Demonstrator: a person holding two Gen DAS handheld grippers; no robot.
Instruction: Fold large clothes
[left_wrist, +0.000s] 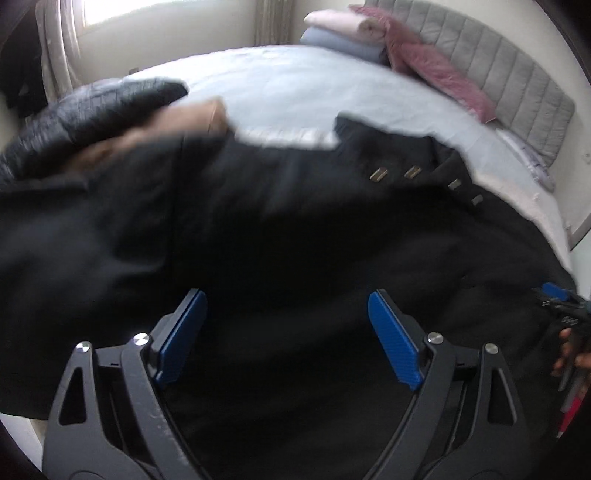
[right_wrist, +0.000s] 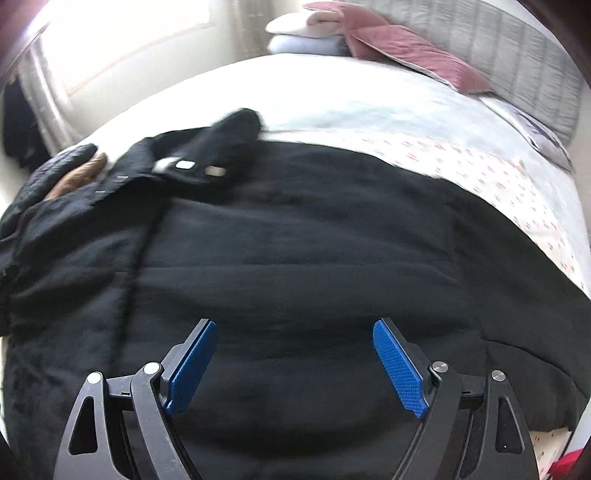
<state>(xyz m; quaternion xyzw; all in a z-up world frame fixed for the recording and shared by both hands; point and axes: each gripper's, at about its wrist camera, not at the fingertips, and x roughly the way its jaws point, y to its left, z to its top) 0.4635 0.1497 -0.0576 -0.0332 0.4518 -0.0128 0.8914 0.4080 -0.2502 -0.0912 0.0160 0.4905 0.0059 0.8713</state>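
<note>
A large black coat (right_wrist: 295, 251) lies spread across the near side of a bed (left_wrist: 295, 85), its row of metal fastenings (left_wrist: 412, 172) turned up. Both the left claw (left_wrist: 286, 336) and the right claw (right_wrist: 295, 363) hover over it with blue pads spread wide, pinching nothing. Pale sheet lies open beyond the coat toward the grey headboard (left_wrist: 517, 77), where folded linens (left_wrist: 343, 29) and a pink quilt (left_wrist: 439, 70) are stacked. A dark quilted garment (left_wrist: 92, 110) crowds the far left edge.

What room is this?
Most likely a bedroom: there is a big bed with a grey padded headboard, folded bedding stacked by it, and a black coat spread on top.
</note>
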